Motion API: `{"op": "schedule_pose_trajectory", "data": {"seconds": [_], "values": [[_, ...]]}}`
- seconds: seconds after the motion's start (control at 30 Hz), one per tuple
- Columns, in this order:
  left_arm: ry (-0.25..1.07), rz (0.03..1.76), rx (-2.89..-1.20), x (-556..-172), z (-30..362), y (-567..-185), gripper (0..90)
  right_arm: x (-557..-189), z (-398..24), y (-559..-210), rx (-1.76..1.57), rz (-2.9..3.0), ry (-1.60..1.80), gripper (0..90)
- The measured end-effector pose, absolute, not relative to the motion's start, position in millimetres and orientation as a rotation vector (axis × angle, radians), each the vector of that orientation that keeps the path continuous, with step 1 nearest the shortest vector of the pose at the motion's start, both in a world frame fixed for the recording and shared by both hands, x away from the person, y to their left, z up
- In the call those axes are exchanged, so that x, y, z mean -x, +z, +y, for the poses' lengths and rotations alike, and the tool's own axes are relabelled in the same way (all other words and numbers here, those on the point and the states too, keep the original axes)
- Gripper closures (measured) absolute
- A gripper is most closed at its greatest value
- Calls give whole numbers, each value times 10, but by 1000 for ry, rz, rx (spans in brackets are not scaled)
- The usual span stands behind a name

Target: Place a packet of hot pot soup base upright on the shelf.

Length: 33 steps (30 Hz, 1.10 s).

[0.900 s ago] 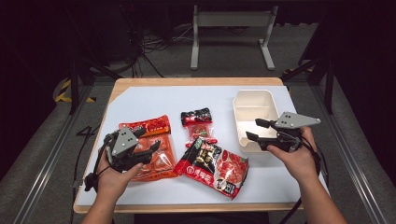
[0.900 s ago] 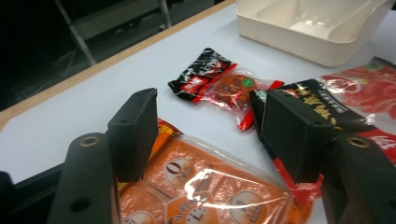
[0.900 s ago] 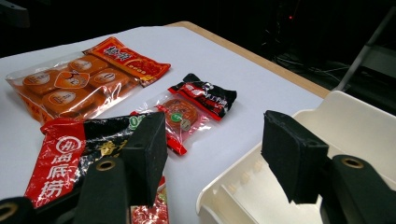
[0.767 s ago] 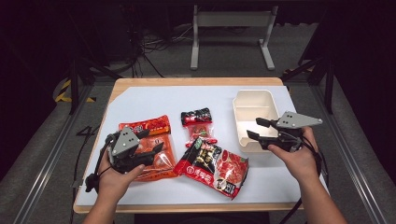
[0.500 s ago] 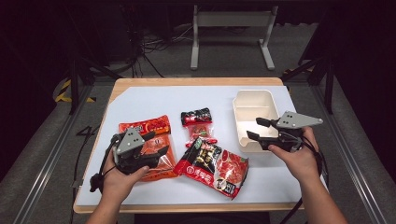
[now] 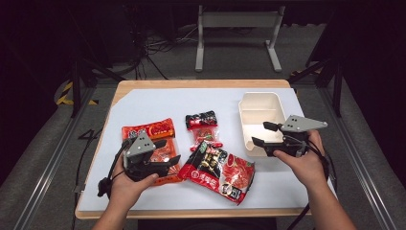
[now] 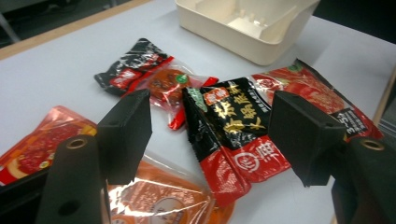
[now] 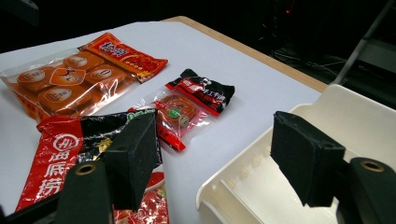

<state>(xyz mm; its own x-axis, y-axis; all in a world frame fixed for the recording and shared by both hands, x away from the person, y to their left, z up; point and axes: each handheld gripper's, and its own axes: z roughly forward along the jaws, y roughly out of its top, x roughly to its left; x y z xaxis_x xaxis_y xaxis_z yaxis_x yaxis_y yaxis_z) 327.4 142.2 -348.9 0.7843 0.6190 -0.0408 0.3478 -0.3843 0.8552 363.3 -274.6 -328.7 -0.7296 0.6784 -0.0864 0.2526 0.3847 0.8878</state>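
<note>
The left tool [image 6: 165,152] hangs with its jaws spread and nothing between them, just over the orange biscuit pack [image 6: 154,139] and aimed at the large red-and-black soup-base pouch [image 6: 218,170], which lies flat on the tabletop [image 6: 143,103] between the two hands; the pouch looks light, soft and crinkly, probably slick film, so I would pinch it at a sealed edge or corner [image 7: 205,140] rather than across the belly, where it may buckle or slide. The right tool [image 6: 262,135] is also spread and empty, poised at the near rim of the cream tray [image 6: 258,103]; the tray looks stiff and light, and may skid if nudged. Two small sachets [image 6: 203,127] lie just beyond the pouch, touching it; open tabletop lies to the far left; the front edge is near.
</note>
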Motion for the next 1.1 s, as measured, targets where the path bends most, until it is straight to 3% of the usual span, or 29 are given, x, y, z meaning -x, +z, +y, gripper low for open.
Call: {"op": "schedule_pose_trajectory", "data": {"seconds": [0.37,0.77,1.1], "values": [[270,712,-2050,-3288,1262,-3614,335,-3627,-2736,-3291,-811,2209,1300,308],[210,747,-2100,-3365,1113,-3902,457,-3626,-2717,-3306,-812,2214,1295,303],[145,787,-2095,-3424,1019,-4100,456,-3627,-2693,-3327,-809,2221,1289,301]]}}
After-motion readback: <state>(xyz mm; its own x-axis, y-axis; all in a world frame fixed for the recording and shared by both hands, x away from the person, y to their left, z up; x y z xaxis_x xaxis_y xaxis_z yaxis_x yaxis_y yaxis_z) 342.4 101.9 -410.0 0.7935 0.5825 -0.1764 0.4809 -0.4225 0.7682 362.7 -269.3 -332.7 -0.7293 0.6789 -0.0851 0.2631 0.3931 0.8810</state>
